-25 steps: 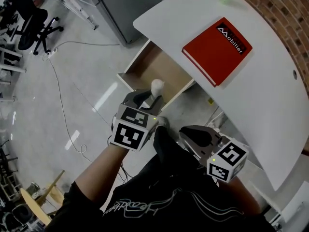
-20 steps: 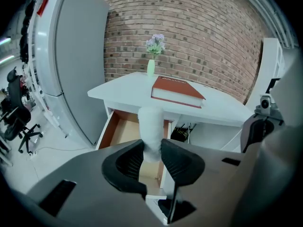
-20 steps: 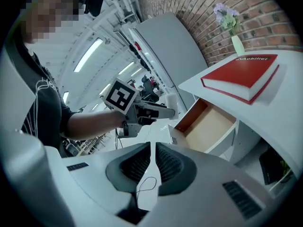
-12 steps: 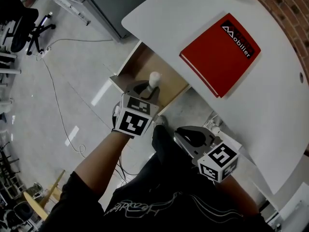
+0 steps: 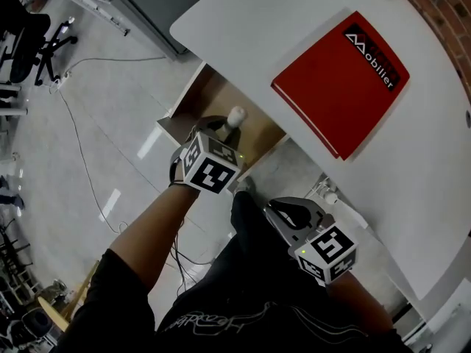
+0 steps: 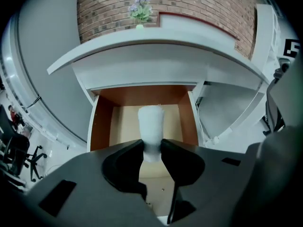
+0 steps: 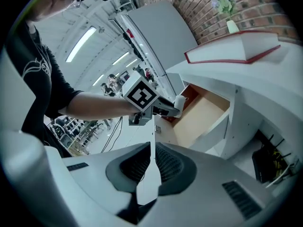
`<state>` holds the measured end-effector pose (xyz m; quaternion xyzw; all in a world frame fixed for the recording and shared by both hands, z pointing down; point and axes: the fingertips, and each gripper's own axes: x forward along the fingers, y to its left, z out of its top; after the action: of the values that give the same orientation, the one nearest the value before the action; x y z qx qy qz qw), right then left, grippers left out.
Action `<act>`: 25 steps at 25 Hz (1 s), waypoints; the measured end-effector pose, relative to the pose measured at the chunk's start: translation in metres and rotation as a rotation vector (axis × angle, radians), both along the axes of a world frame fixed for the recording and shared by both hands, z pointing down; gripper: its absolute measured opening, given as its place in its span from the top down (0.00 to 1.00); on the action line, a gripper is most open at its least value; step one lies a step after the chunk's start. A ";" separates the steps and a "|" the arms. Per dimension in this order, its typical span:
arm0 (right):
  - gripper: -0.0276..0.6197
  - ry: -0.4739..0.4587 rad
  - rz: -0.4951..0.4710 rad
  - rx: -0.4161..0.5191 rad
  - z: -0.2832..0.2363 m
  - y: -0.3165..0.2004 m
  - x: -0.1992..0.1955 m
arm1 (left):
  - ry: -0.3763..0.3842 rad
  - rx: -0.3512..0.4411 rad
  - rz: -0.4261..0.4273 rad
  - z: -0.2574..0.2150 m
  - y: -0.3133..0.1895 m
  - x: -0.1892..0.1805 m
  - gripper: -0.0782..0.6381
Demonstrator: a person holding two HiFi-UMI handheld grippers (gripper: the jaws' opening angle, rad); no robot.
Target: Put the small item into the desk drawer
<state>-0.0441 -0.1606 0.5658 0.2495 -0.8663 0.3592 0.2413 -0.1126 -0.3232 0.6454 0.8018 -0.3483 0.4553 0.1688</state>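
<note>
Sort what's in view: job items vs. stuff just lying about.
Job:
- white item, clamped in the left gripper over the drawer
- drawer, open

Lying about:
- red book on the desk
- flower vase
- office chair
- right gripper, shut and empty

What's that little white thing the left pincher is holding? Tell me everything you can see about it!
It is a small white item, a stubby cylinder with a flat top and a narrower lower end. Its surface looks matte and slightly fuzzy; I cannot tell the material. It stands upright, and the jaws of the left gripper press on its lower end from both sides. It is held in the air over the open wooden drawer, and nothing else touches it.
</note>
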 end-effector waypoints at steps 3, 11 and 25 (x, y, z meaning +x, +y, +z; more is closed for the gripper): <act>0.86 0.017 -0.017 -0.011 0.014 0.008 -0.001 | -0.046 -0.016 0.029 0.021 -0.007 0.000 0.71; 0.86 0.047 -0.077 -0.044 0.032 0.029 -0.009 | -0.075 -0.088 0.086 0.067 -0.015 0.015 0.71; 0.87 -0.038 0.014 -0.070 0.046 0.028 -0.007 | -0.128 -0.165 0.139 0.126 -0.016 0.033 0.71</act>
<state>-0.0507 -0.1322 0.6121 0.2402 -0.8560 0.3955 0.2307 -0.0796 -0.3388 0.7713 0.7767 -0.2633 0.5431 0.1799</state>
